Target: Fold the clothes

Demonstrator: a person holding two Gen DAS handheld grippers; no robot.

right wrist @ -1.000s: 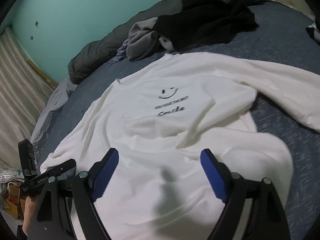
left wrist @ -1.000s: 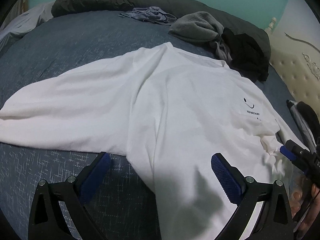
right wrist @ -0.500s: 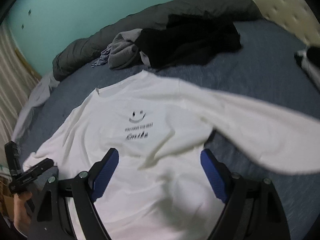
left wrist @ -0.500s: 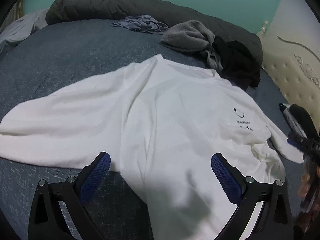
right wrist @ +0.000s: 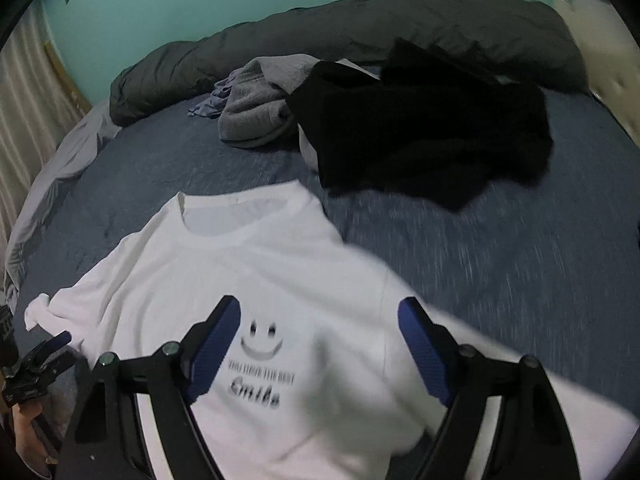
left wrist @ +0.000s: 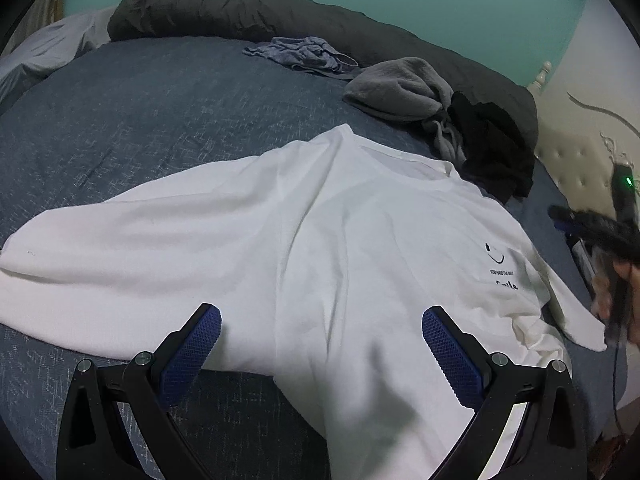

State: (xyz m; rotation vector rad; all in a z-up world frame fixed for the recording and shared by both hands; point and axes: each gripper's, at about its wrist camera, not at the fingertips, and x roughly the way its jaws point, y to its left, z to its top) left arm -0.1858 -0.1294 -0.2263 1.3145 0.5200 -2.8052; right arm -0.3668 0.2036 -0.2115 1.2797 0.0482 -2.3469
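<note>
- Left wrist view: my left gripper [left wrist: 320,356] has its fingers apart, empty, over the white shirt [left wrist: 320,240] spread mid-frame on the bed [left wrist: 140,120].
- Right wrist view: my right gripper [right wrist: 320,348] fingers are apart over the smiley print [right wrist: 262,340]; the blur suggests a rushed pinch could bunch both layers.

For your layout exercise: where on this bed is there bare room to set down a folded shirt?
Bare blue bedspread lies between the white shirt and the dark duvet roll. Crowded beyond the collar: grey garment, black garment.
</note>
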